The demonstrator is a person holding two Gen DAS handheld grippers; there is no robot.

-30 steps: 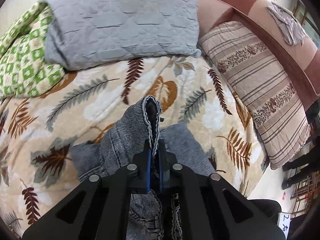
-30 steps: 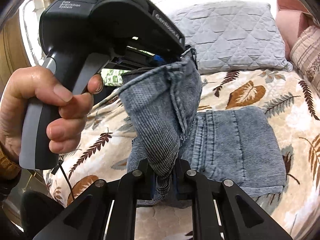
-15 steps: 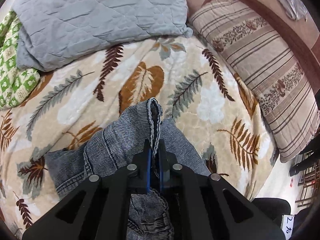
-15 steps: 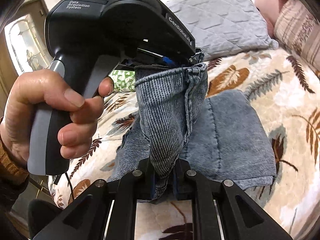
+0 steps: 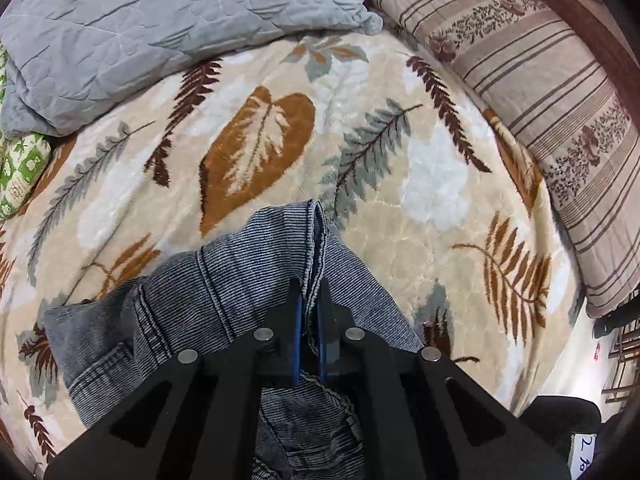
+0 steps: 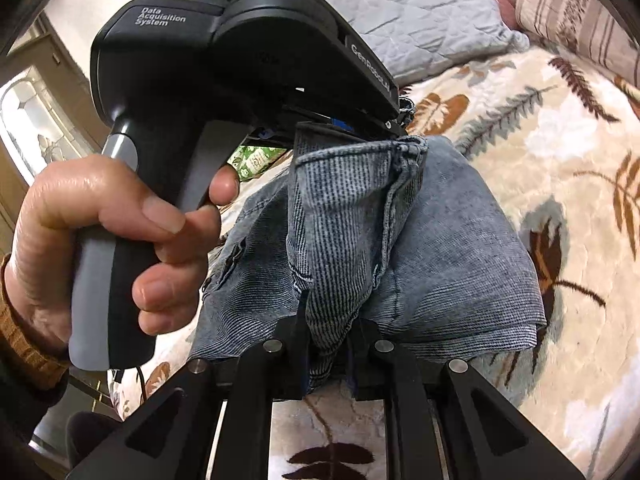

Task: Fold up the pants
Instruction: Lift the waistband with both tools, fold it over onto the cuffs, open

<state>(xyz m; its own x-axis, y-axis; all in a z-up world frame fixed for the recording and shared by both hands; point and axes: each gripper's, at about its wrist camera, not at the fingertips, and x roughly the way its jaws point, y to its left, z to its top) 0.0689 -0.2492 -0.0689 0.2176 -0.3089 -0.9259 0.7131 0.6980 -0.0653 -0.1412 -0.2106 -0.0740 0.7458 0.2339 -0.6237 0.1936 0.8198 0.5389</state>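
Grey-blue ribbed denim pants lie partly folded on a leaf-patterned blanket. My left gripper is shut on a hemmed edge of the pants, which sticks up past the fingertips. In the right wrist view the pants spread flat on the bed, and a lifted band of them runs from my right gripper, shut on its bunched lower end, up to the left gripper's tips. A hand holds the left gripper's black handle just left of the cloth.
A grey quilted pillow lies at the head of the bed, a striped floral pillow along the right side, a green patterned cloth at the far left. The bed's edge and floor show at lower right.
Both grippers have sunk toward the bed with the lifted pants edge, carrying it over the flat part. The held fold hangs lower and the grey pillow has slid up in both views.
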